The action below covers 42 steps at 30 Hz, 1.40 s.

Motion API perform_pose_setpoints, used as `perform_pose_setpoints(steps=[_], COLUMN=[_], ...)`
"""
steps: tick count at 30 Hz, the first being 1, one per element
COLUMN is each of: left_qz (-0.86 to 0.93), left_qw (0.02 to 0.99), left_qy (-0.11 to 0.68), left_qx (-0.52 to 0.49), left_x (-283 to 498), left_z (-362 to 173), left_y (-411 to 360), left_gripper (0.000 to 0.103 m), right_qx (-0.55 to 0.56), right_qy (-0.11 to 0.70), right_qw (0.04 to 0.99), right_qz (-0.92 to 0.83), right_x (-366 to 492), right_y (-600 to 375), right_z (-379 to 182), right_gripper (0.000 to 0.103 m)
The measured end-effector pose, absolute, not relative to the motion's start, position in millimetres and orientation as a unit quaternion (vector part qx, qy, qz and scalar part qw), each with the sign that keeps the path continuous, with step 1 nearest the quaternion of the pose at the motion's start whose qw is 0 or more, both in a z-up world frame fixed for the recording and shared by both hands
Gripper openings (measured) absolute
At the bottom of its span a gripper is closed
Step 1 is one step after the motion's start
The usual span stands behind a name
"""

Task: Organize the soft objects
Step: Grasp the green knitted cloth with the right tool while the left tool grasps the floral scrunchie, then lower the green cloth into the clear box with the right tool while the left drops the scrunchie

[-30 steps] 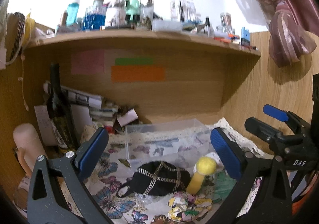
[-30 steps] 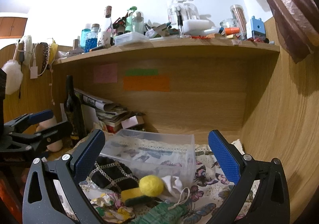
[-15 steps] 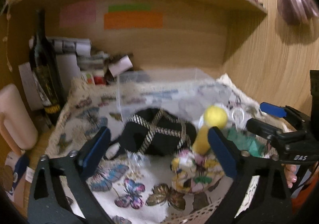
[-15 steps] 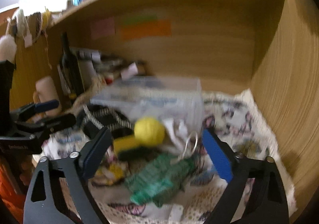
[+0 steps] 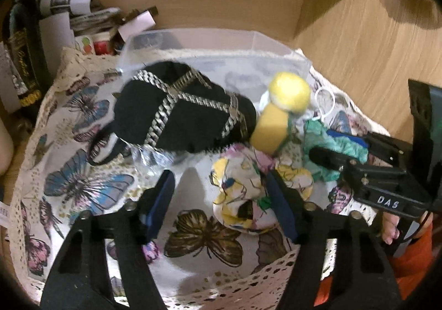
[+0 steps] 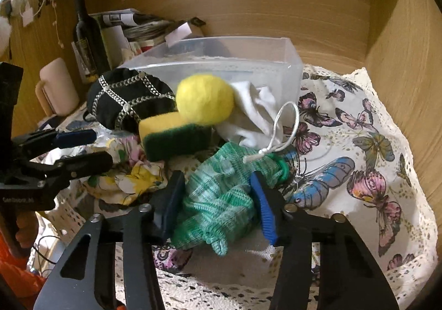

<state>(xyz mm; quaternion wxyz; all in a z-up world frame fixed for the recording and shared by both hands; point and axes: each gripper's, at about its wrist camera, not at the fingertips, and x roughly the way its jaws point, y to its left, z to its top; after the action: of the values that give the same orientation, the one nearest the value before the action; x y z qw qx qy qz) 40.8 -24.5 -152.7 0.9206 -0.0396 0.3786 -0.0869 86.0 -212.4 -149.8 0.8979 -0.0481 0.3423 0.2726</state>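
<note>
My left gripper [image 5: 221, 199] sits low in frame, jaws just closing, still apart; my right gripper [image 6: 215, 202] – lower centre – has been closing too.

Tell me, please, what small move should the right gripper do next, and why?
Probably finish closing, then lift. The right gripper has just been closing around the green knitted cloth, which sits between its pads, and the clear bin behind the pile stands open to receive it.

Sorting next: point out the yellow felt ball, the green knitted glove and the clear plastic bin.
yellow felt ball [image 6: 205, 100], right wrist view, centre of ball
green knitted glove [image 6: 218, 199], right wrist view, palm
clear plastic bin [image 6: 292, 69], right wrist view, front corner wall
</note>
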Motion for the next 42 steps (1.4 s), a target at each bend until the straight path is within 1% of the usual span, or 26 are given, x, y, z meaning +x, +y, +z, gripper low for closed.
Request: perform_pose_setpoints(steps=[2,4,5,6,7,8,11,15,25,35,42], left_qz=[-0.09,-0.093,-0.095,-0.099,-0.104,-0.106,-0.104,-0.104,-0.092,-0.055,-0.037], left_qw=[0.916,0.914,0.914,0.914,0.912,0.912,0.914,0.921,0.949,0.968,0.973], left_qy=[0.389,0.392,0.391,0.391,0.392,0.393,0.388,0.372,0.299,0.242,0.22], left_qx=[-0.04,-0.045,-0.048,-0.051,-0.054,-0.055,-0.053,-0.052,-0.046,-0.046,-0.061], left_x=[44,47,48,47,47,48,47,42,24,42,70], left_z=[-158,-161,-161,-160,-160,-159,-154,-143,-96,-57,-37], left_y=[-26,-26,-26,-27,-27,-27,-28,-26,-19,-6,13], left_gripper=[0.055,0.051,0.044,0.038,0.027,0.023,0.016,0.014,0.013,0.013,0.013], right_qx=[-0.045,-0.041,-0.038,-0.035,-0.031,-0.028,-0.021,-0.015,0.004,-0.009,-0.02], right_qy=[0.341,0.34,0.339,0.339,0.338,0.337,0.329,0.312,0.265,0.211,0.182], right_qw=[0.899,0.899,0.899,0.899,0.899,0.899,0.901,0.908,0.92,0.933,0.937], right_qz=[0.272,0.272,0.274,0.275,0.275,0.277,0.281,0.281,0.29,0.291,0.298], right_x=[86,85,85,85,86,86,85,78,75,93,116], right_y=[-214,-214,-216,-217,-216,-216,-219,-221,-225,-215,-209], right_z=[-150,-150,-150,-149,-148,-146,-141,-131,-105,-69,-46], right_gripper=[0.041,0.037,0.035,0.032,0.028,0.027,0.024,0.023,0.023,0.023,0.023])
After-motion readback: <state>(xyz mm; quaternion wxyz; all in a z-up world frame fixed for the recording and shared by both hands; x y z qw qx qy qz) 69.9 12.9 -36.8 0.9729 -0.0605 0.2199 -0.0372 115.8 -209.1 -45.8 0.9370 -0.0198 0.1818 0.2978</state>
